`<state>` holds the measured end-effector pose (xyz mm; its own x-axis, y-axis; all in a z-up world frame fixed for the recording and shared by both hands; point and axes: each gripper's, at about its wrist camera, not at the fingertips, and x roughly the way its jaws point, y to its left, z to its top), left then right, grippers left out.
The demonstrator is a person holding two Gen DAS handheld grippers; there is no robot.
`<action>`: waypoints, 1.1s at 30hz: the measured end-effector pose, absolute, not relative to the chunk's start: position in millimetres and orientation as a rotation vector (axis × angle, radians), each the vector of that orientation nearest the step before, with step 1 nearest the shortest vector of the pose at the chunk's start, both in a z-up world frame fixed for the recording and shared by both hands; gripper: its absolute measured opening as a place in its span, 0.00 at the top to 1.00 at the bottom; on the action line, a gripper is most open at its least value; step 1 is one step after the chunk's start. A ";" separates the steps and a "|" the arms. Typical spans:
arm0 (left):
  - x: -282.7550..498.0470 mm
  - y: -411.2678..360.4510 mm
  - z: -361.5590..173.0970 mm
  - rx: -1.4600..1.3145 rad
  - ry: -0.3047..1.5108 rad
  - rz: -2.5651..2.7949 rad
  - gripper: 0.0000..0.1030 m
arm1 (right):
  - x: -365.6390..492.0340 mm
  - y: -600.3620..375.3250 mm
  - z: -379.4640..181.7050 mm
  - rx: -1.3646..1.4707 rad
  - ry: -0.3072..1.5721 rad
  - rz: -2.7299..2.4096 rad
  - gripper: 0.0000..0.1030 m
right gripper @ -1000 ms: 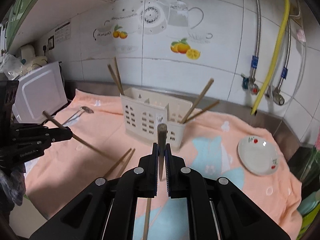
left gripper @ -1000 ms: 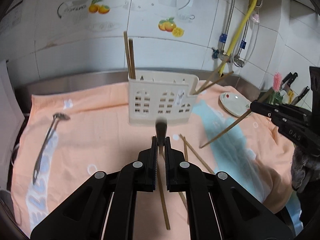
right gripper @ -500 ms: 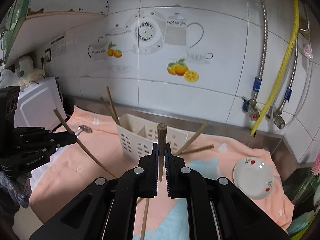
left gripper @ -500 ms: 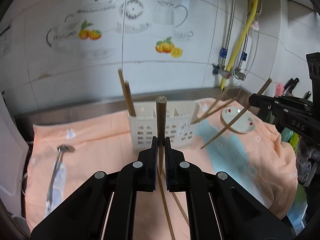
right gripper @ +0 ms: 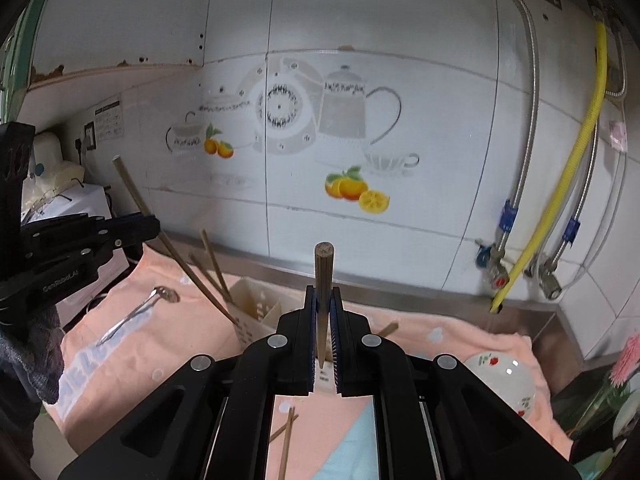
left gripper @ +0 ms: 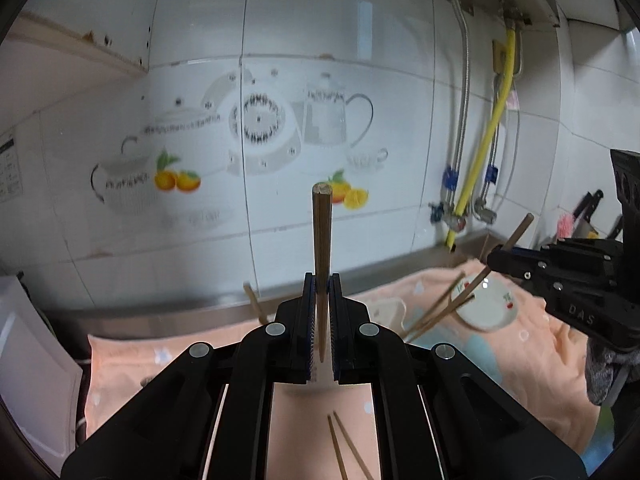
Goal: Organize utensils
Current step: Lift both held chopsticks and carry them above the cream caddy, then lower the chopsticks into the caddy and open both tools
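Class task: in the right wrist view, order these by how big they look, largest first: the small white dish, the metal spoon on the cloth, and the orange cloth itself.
1. Orange cloth, by far the largest.
2 and 3. Small white dish and metal spoon: too close to rank. The spoon looks longer but thin; the dish covers more area and sits nearer the camera, so fisheye distortion may exaggerate it.

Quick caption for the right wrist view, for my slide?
Right tool shut on a chopstick, raised above the utensil holder on the peach towel.
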<state>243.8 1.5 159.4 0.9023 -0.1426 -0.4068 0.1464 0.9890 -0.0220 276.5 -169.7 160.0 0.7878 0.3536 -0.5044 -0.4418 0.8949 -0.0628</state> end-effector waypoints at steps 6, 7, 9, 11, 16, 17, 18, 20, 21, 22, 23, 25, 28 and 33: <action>259.2 -3.2 166.2 0.037 0.367 -0.106 0.95 | 287.1 -166.1 172.0 -0.167 0.475 0.426 0.94; 261.8 -2.9 164.6 0.038 0.363 -0.104 0.95 | 290.1 -165.3 171.8 -0.163 0.477 0.427 0.94; 268.7 -1.5 159.9 0.029 0.365 -0.095 0.95 | 295.5 -163.6 168.5 -0.160 0.482 0.422 0.94; 273.7 1.5 154.9 0.015 0.367 -0.093 0.95 | 301.7 -162.6 162.4 -0.156 0.494 0.419 0.94; 287.4 11.9 136.0 -0.021 0.394 -0.094 0.95 | 312.9 -161.6 144.5 -0.151 0.527 0.410 0.94; 289.1 12.7 132.4 -0.022 0.400 -0.096 0.95 | 315.2 -161.4 140.4 -0.148 0.538 0.410 0.94; 291.3 13.9 127.7 -0.024 0.411 -0.094 0.95 | 317.2 -161.4 137.0 -0.147 0.546 0.409 0.94; 293.8 15.3 120.7 -0.033 0.428 -0.099 0.95 | 320.5 -160.6 129.6 -0.152 0.561 0.402 0.94; 294.9 16.1 117.2 -0.037 0.437 -0.100 0.95 | 321.5 -160.6 127.2 -0.150 0.567 0.404 0.94; 296.1 16.6 114.4 -0.039 0.445 -0.099 0.95 | 321.8 -160.1 124.2 -0.150 0.573 0.403 0.94; 296.7 17.3 112.2 -0.040 0.450 -0.099 0.95 | 322.7 -159.5 120.9 -0.152 0.579 0.402 0.94; 298.0 19.0 107.9 -0.043 0.462 -0.098 0.95 | 324.3 -159.1 116.3 -0.148 0.588 0.403 0.94; 298.5 19.8 104.1 -0.043 0.473 -0.098 0.95 | 327.0 -157.8 111.5 -0.144 0.598 0.402 0.94; 300.7 19.1 97.3 -0.038 0.496 -0.100 0.95 | 331.6 -154.8 102.6 -0.138 0.618 0.402 0.94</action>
